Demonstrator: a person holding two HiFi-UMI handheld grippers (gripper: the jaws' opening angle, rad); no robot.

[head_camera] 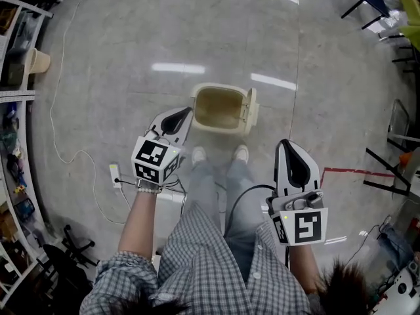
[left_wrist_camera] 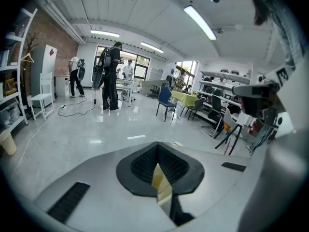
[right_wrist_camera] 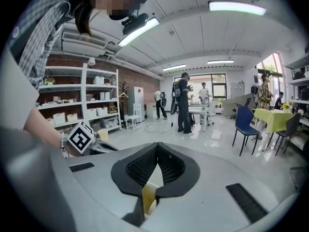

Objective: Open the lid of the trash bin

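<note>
The left gripper [head_camera: 184, 115] has its jaws pressed together at the tips, with nothing held between them; its own view shows the black ribbed pads [left_wrist_camera: 145, 161] meeting in a point. In the head view its tip hangs just beside the left rim of the trash bin [head_camera: 197, 120], and whether it touches the rim cannot be told. Its marker cube [head_camera: 156, 159] sits over the person's left wrist.

The right gripper [head_camera: 287, 151] is likewise closed and empty, its pads [right_wrist_camera: 170, 166] joined at the tip. It is held off to the bin's right, well apart from it, over bare floor, with its marker cube [head_camera: 307, 226] nearest the camera.

The beige bin stands on the glossy grey floor [head_camera: 131, 38] just in front of the person's white shoes [head_camera: 198, 154]. Its lid [head_camera: 250, 110] is already open, standing up along the bin's right side, and the brownish inside is exposed.

Further out, a white power strip [head_camera: 115, 175] and a thin white cable [head_camera: 65, 151] lie on the floor at the left, near shelving [head_camera: 16, 58]. A red tape line [head_camera: 354, 170] runs at the right. The right gripper view shows people standing [right_wrist_camera: 183, 102] at the far end of the room and a blue chair [right_wrist_camera: 245, 120].
</note>
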